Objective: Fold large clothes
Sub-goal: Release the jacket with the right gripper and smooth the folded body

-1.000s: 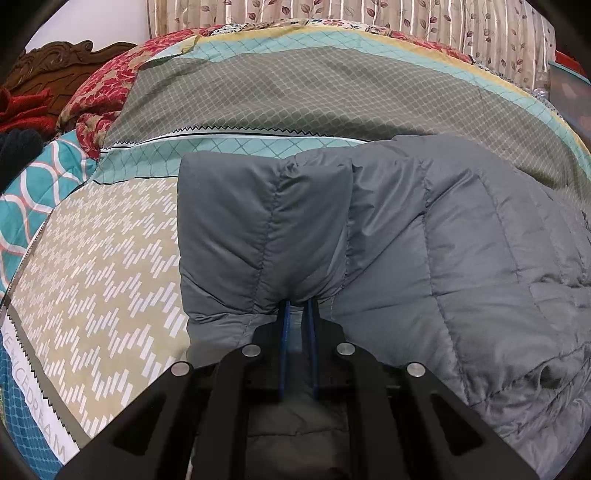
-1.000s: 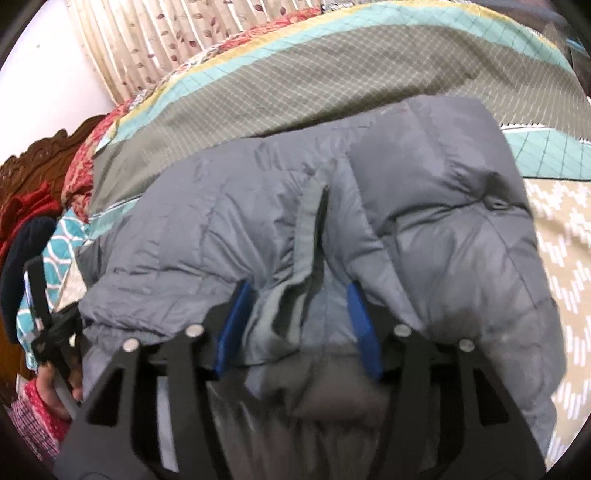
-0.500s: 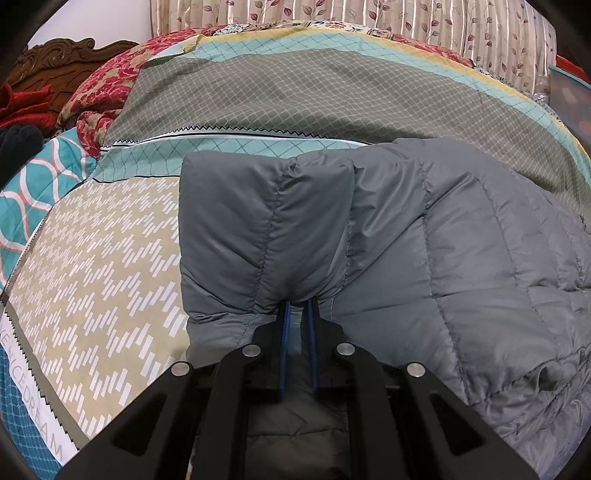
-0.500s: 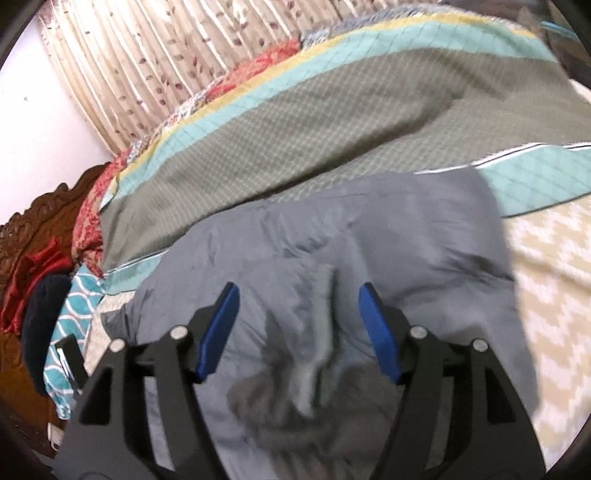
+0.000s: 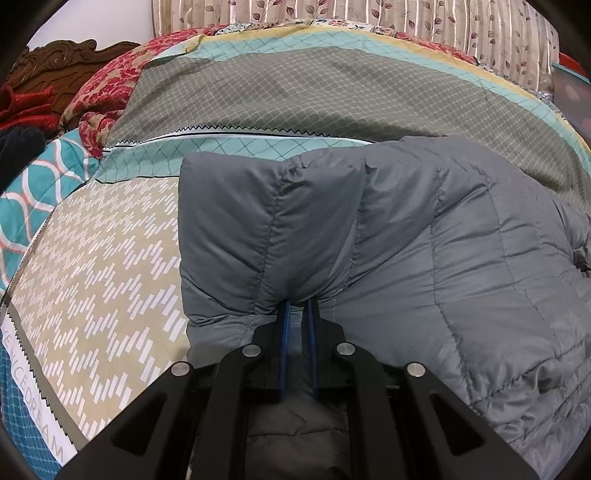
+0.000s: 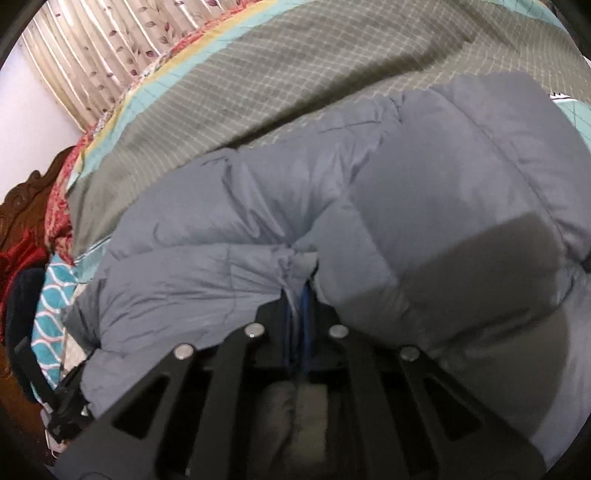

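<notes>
A grey quilted puffer jacket [image 5: 424,251] lies on the patterned bedspread [image 5: 110,266]. My left gripper [image 5: 297,306] is shut on the jacket's near edge, the blue pads close together with fabric pinched between them. The jacket also fills the right wrist view [image 6: 369,206]. My right gripper [image 6: 297,291] is shut on a bunched fold of the jacket, its blue pads nearly hidden by fabric. The left gripper's black frame shows at the lower left of the right wrist view [image 6: 55,402].
A grey-and-teal folded quilt [image 5: 314,92] lies across the bed behind the jacket. Red patterned pillows [image 5: 110,85] and a carved wooden headboard [image 5: 55,62] are at the left. Leaf-patterned curtains [image 5: 443,26] hang behind the bed.
My right gripper was open over the jacket and has now closed on a fold of it. My left gripper has kept its hold and barely moved.
</notes>
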Demonstrator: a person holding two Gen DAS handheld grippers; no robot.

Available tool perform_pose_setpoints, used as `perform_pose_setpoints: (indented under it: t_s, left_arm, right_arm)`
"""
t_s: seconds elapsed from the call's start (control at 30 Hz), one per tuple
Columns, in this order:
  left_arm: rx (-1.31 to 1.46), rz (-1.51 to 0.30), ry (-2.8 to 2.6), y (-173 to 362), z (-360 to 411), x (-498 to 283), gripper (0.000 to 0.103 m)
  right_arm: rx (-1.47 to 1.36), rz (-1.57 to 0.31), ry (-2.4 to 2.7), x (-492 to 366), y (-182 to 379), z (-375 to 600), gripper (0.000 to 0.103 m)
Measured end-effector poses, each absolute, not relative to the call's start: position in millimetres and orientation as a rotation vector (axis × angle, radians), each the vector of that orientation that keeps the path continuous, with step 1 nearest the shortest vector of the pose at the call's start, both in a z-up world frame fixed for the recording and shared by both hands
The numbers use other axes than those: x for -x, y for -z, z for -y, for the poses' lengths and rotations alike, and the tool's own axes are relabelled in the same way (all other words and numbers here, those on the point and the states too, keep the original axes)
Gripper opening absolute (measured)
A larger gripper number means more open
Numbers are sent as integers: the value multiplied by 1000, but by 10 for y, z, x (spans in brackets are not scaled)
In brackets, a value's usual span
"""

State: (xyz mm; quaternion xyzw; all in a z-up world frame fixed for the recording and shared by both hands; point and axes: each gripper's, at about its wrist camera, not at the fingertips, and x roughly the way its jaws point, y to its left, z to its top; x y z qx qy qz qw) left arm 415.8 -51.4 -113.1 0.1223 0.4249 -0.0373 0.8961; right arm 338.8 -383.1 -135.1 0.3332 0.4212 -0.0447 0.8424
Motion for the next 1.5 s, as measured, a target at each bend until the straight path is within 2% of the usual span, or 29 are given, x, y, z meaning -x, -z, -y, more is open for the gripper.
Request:
perform_pose_setpoints:
  t_s: [0.07,0.1,0.13,0.23,0.3,0.43,0.67,0.77,0.9,1.03,1.2,1.5]
  left_arm:
    - [-267,-880,69,1133,535,-4159,14]
    - [-275,-879,65,1135,546,-4156,14]
    - [-290,-879,58,1136,566,-4157,14]
    - [-325,-883,42,1124,617,-4160,14]
    - [-364,-892,28,1080,665,-4162,15]
    - [-280,-903,23,747,585,-4032,15]
    - [-200,-811,84,218,368,-3345,15]
    - [-170,-816,102,195,242,-3073,16]
    - [-11,-905,120,202,-120,-2947,24]
    - [147,-971,109,134,-505,-2865,24]
    - [53,-992,186,126,-543,-2369,24]
    - [-150,-1025,273,583,65,-1762,24]
  right_arm:
    - [-703,-881,83,-3291,1204,3845,29]
    - [-692,-864,90,-3228,1130,3862,48]
    - [-671,-835,112,-3114,1028,3885,54]
    - [-601,-771,103,-2774,728,3887,54]
    - [-540,-800,89,-2655,695,3832,54]
    - [-433,-1039,90,-2590,1131,3807,54]
    - [-545,-870,107,-2179,689,3900,55]
    - [-556,-844,69,-1873,545,3839,55]
    - [-499,-872,47,-1381,596,3681,55]
    - [-479,-902,81,-934,699,3605,55]
    - [-438,-915,121,-691,715,3588,55]
    - [-414,-983,163,-1091,1039,3517,55]
